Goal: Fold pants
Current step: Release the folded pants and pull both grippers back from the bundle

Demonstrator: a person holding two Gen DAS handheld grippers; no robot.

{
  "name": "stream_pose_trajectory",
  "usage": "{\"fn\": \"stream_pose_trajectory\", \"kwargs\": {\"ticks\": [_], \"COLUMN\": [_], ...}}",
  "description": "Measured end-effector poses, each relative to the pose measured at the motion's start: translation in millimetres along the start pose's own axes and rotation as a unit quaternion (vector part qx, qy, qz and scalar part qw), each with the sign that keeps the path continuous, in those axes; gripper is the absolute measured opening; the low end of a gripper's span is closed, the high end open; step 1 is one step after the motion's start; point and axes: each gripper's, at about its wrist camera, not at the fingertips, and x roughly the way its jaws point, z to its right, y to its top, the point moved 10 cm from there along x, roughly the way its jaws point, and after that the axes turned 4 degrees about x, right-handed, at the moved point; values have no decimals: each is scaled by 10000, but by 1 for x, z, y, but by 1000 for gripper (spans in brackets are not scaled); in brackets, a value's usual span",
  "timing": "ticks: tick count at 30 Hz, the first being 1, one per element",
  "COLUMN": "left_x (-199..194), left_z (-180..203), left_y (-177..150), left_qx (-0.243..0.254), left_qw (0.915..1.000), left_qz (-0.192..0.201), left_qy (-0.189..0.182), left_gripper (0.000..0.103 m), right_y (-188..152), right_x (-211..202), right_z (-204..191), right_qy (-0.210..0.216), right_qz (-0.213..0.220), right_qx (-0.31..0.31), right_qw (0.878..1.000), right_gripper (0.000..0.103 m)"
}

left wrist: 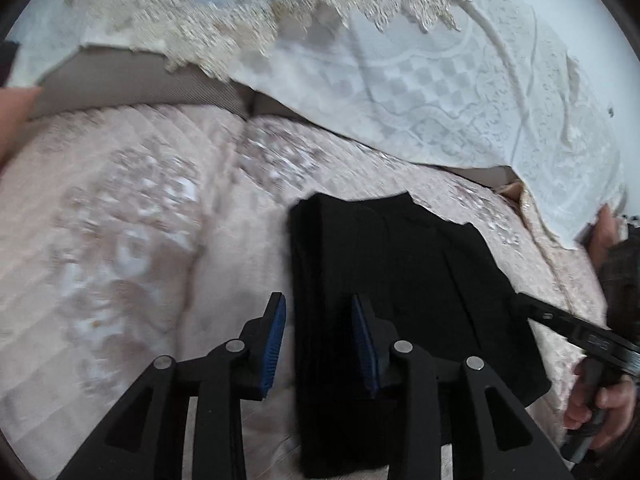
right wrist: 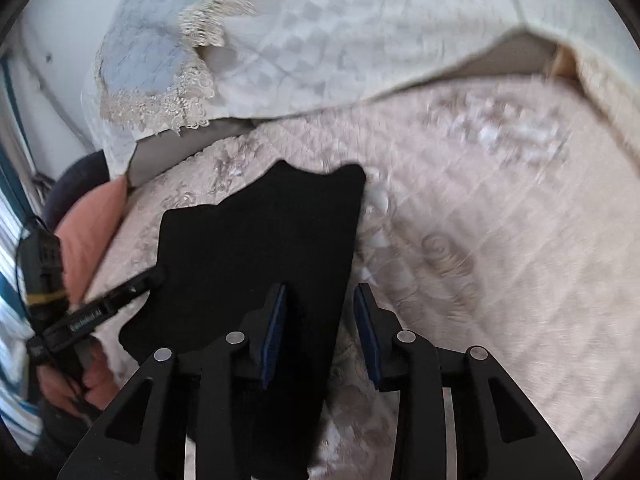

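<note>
Black pants [left wrist: 384, 280] lie folded into a narrow stack on a pink quilted sofa seat [left wrist: 132, 248]. In the left wrist view my left gripper [left wrist: 319, 340] is open, its blue pads straddling the stack's left edge just above the cloth. My right gripper's finger [left wrist: 560, 318] reaches in at the stack's right side. In the right wrist view the pants [right wrist: 260, 240] lie flat, and my right gripper [right wrist: 320, 332] is open over their right edge. The left gripper's finger [right wrist: 120, 296] shows at their left edge.
A white embossed throw with beige lace trim [left wrist: 420, 92] drapes over the sofa back behind the pants; it also shows in the right wrist view [right wrist: 320, 40]. A salmon cushion [right wrist: 92, 232] sits at the sofa's end. The pink seat [right wrist: 500, 240] stretches wide beside the stack.
</note>
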Motion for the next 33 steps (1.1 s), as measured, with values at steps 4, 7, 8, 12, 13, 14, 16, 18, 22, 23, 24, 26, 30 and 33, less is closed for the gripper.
{"fn": "stream_pose_trajectory", "kwargs": {"ticks": [4, 7, 8, 12, 13, 14, 16, 18, 22, 23, 24, 26, 30, 33], "left_x": [-36, -52, -52, -34, -28, -25, -25, -33, -58, -64, -69, -81, -99, -109], "left_z": [10, 33, 41, 54, 52, 51, 47, 45, 52, 54, 57, 63, 74, 82], "left_y": [3, -5, -11, -35, -40, -42, -41, -37, -36, -38, -40, -46, -60, -74], "left_qx": [98, 386, 513, 747, 801, 830, 779, 652, 710, 690, 670, 644, 606, 622], "left_qw": [9992, 9981, 9977, 9967, 9959, 9953, 9952, 9963, 9945, 9945, 9947, 9948, 9950, 9951], "left_qz": [327, 449, 420, 118, 63, 66, 57, 61, 199, 209, 219, 246, 247, 191], "left_qy": [209, 168, 170, 284, 417, 492, 593, 556, 742, 756, 751, 755, 753, 749], "left_gripper": [37, 37, 37, 37, 37, 37, 37, 37, 37, 37, 37, 37, 37, 37], "right_y": [-8, -25, -29, -52, -53, -53, -49, -47, -52, -55, -58, -63, -77, -89], "right_x": [-23, -22, -19, -1, 1, 1, -3, -10, -30, -33, -38, -46, -64, -75], "right_z": [-28, -43, -45, -44, -42, -42, -42, -46, -53, -55, -56, -59, -63, -64], "right_qy": [-192, -346, -369, -650, -699, -697, -688, -707, -749, -765, -756, -736, -725, -755], "right_qz": [297, 291, 255, 37, 34, 36, 9, 27, 133, 149, 166, 182, 230, 237], "right_qx": [-667, -1039, -1106, -1370, -1442, -1435, -1399, -1446, -1500, -1483, -1456, -1376, -1250, -1217], "right_qw": [9971, 9936, 9928, 9884, 9871, 9872, 9878, 9870, 9858, 9859, 9863, 9876, 9892, 9894], "right_gripper": [36, 36, 36, 36, 35, 35, 35, 35, 36, 37, 43, 47, 47, 48]}}
